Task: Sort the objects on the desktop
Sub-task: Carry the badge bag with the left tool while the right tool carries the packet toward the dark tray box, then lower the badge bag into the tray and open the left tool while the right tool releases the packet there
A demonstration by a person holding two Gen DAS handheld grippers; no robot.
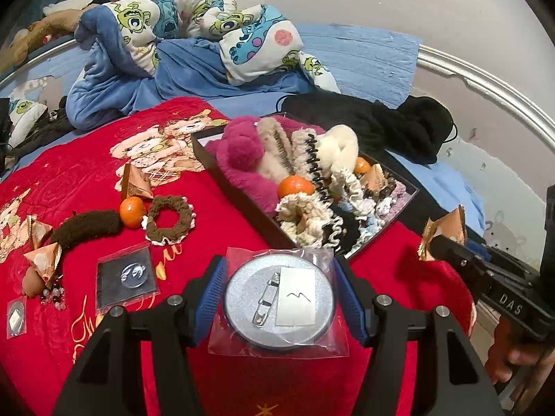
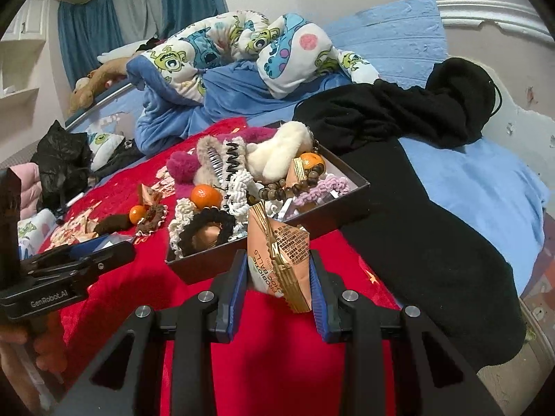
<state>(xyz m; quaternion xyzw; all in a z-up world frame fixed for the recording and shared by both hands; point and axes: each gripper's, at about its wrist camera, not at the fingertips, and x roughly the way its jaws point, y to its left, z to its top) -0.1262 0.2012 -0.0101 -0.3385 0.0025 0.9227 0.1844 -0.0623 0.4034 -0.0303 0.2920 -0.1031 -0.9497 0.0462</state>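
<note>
Right now the left gripper (image 1: 280,296) pinches a round silver badge (image 1: 279,300) sealed in a clear bag: the disc sits squarely between the two blue fingers (image 1: 211,300), one pad against each side of its rim, held above the red blanket (image 1: 86,180). The right gripper (image 2: 277,279) pinches a peach-and-gold snack packet (image 2: 279,258), which stands upright between its fingers (image 2: 236,286) with its top poking out past the tips. Just beyond both grippers lies a dark box (image 1: 242,204) on the blanket, heaped with fluffy scrunchies, hair clips, beads and two tangerines (image 1: 295,187). To the left of the box, loose on the blanket, lie another tangerine (image 1: 132,211), a brown scrunchie (image 1: 170,220), a brown fuzzy band (image 1: 88,227), more snack packets (image 1: 133,182) and a bagged clear badge (image 1: 126,275).
</note>
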